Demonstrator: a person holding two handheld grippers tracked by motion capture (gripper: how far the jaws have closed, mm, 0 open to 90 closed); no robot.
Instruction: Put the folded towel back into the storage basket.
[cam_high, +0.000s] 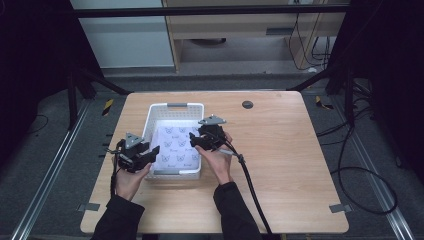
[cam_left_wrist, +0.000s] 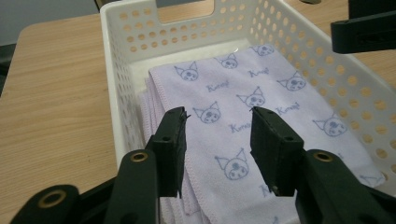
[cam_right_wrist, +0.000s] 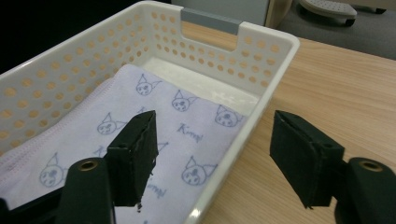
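High view shows the left black tool (cam_high: 150, 155) at the left side of the white plastic basket with holes (cam_high: 176, 106), partly open with nothing in it, maybe getting ready to grab the cloth. Inside the basket on the light wooden surface (cam_high: 280, 150) lies a folded pale purple cloth with little cat faces (cam_high: 175, 147). At the basket's right wall, the right black tool (cam_high: 196, 141) is wide open and empty, one side over the cloth and one outside.

A white perforated basket (cam_high: 173, 108) sits on the wooden table (cam_high: 280, 150), left of centre. Inside lies a folded pale lilac cloth (cam_left_wrist: 243, 107), flat, printed with cat faces.
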